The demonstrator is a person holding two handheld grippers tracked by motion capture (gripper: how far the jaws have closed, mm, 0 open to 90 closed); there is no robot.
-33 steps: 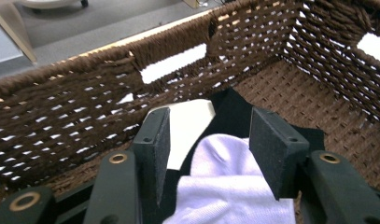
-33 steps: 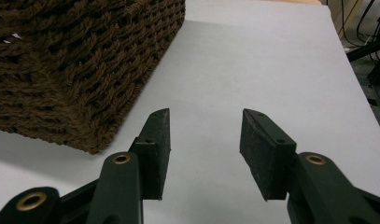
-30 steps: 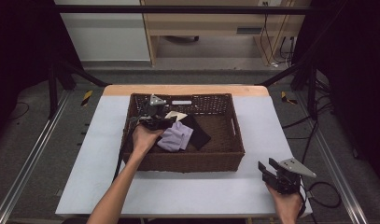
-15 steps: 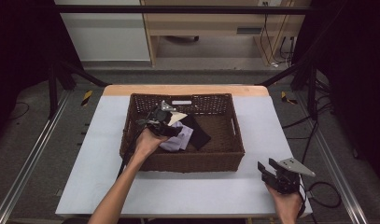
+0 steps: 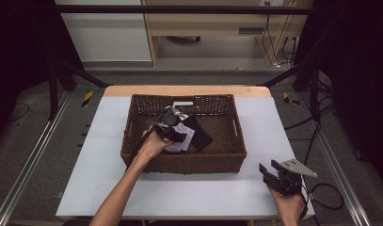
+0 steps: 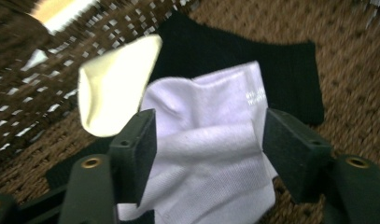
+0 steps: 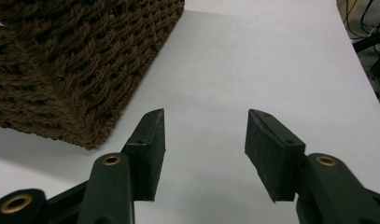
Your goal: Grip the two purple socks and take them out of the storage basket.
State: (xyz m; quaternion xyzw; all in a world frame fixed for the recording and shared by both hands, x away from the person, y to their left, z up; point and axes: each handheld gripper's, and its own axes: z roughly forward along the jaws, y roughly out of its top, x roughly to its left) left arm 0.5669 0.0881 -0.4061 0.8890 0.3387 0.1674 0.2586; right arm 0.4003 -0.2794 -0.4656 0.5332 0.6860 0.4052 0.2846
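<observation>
A brown wicker basket [image 5: 132, 141] stands mid-table and holds a white sock [image 5: 185, 141], a black sock [image 5: 202, 135] and a cream sock [image 6: 115, 88]. My left gripper [image 5: 176, 132] reaches into the basket, held by a hand. In the left gripper view it [image 6: 208, 121] is open, one jaw on each side of the crumpled white sock [image 6: 211, 158], which lies on the black sock [image 6: 253, 65]. My right gripper [image 5: 269, 167] is open over bare table at the front right, with nothing between its jaws [image 7: 205, 116].
The basket's near right corner [image 7: 75, 60] sits to the left of the right gripper. White tabletop [image 5: 189, 193] runs along the front and both sides of the basket. A small white label [image 5: 183, 103] lies by the basket's far wall.
The left gripper has moved from the basket's far left part toward its middle and come down over the white sock. The right gripper has stayed still.
</observation>
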